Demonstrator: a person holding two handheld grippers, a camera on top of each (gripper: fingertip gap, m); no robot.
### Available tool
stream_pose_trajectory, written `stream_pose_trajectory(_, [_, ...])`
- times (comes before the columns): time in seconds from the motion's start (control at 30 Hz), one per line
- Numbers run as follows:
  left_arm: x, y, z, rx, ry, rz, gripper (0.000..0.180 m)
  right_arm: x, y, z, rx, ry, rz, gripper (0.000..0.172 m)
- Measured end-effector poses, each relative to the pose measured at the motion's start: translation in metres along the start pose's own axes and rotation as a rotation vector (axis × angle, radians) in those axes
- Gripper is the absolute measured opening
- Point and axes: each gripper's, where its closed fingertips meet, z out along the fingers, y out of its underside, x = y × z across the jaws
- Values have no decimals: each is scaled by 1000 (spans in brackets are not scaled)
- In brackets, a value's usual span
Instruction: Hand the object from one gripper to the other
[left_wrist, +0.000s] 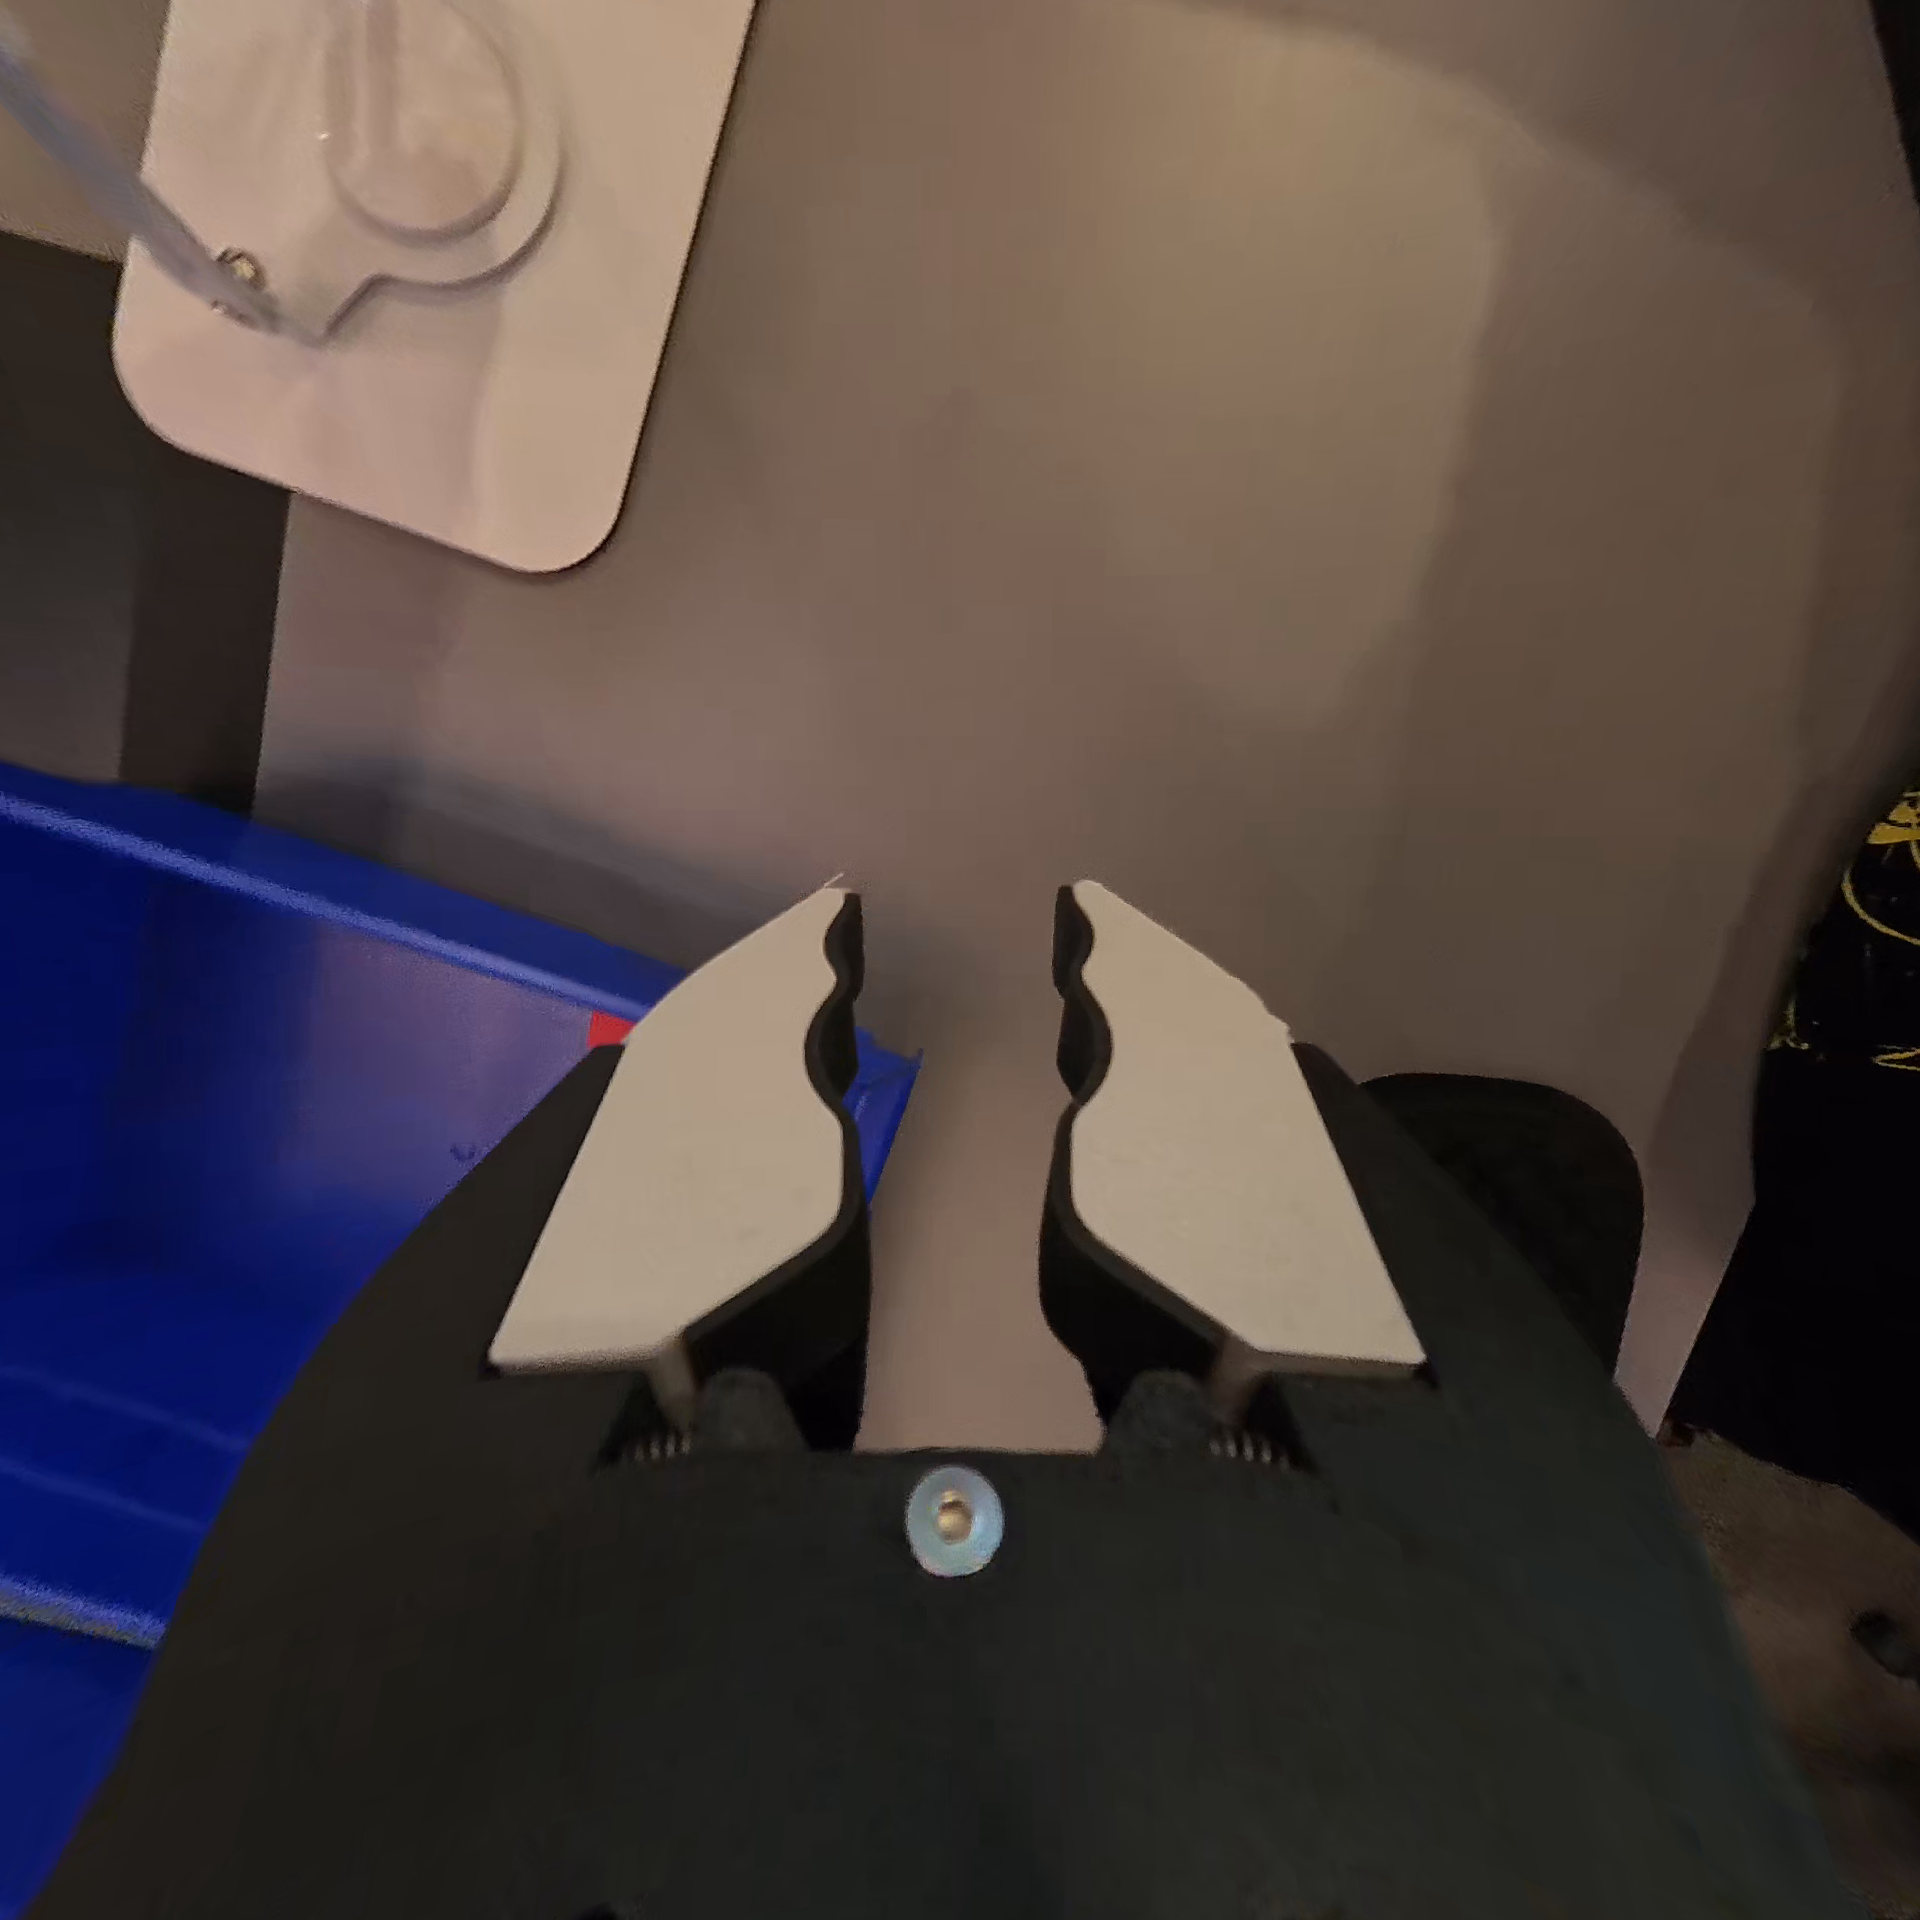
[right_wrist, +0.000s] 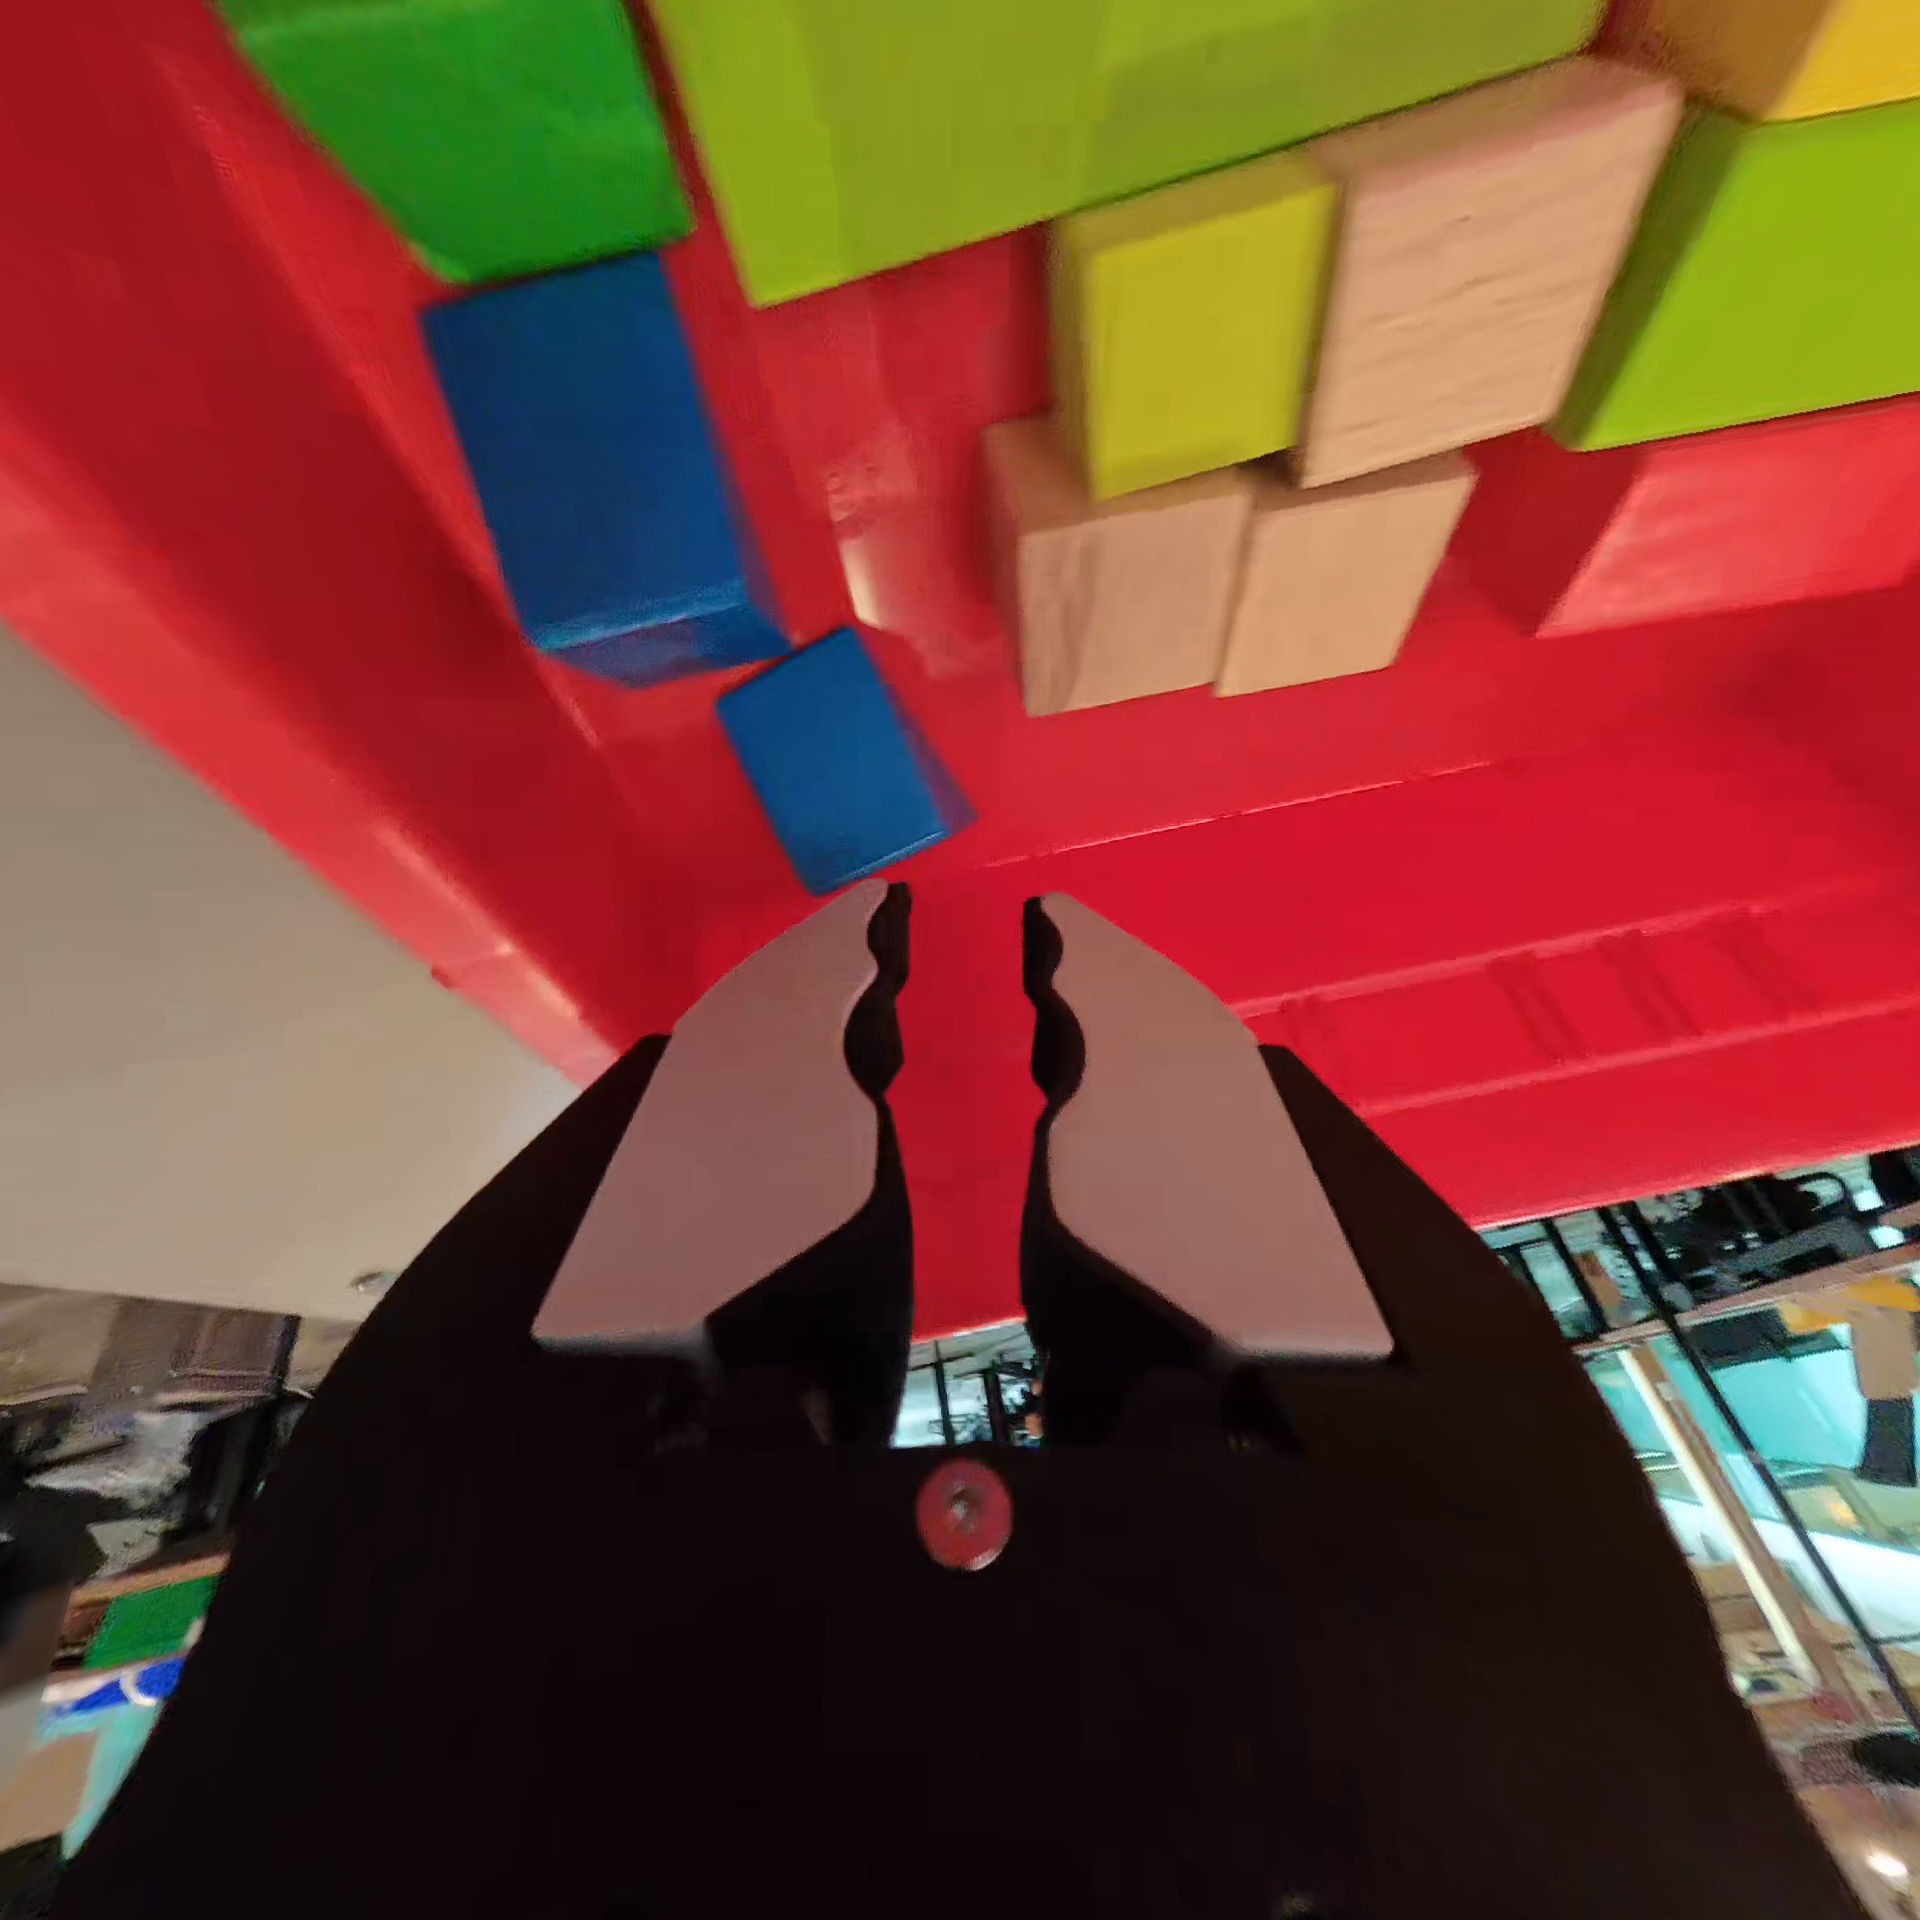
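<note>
1. Nearest the lens, the right gripper (right_wrist: 966, 904) hovers over a red bin (right_wrist: 1455, 883), jaws parted with nothing between them — just short of a small blue block (right_wrist: 831, 758), judged the likely object.
2. The left gripper (left_wrist: 958, 914) waits with jaws apart and bare above a grey tabletop (left_wrist: 1039, 520), a blue bin (left_wrist: 260, 1091) beside it.
3. Farther in the red bin lie a larger blue block (right_wrist: 582, 457), green blocks (right_wrist: 935, 135) and plain wooden blocks (right_wrist: 1226, 592).
4. Step in hand appears to be the first pick — next, the right gripper must straddle a block and close.
5. No legible writing; a pale card (left_wrist: 416, 281) under clear plastic shows none.
</note>
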Motion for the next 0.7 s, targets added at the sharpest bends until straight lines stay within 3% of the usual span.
stream_pose_trajectory(0.3, [-1, 17, -2, -5, -10, -33, 35, 11, -8, 19, -48, -2, 77, 10])
stream_pose_trajectory(0.43, [-2, 18, 1, -7, -5, -34, 35, -8, 1, 30, -118, -102, 69, 9])
stream_pose_trajectory(0.7, [-5, 23, 3, -23, -3, -51, 37, -14, 18, 30, -161, -148, 104, 11])
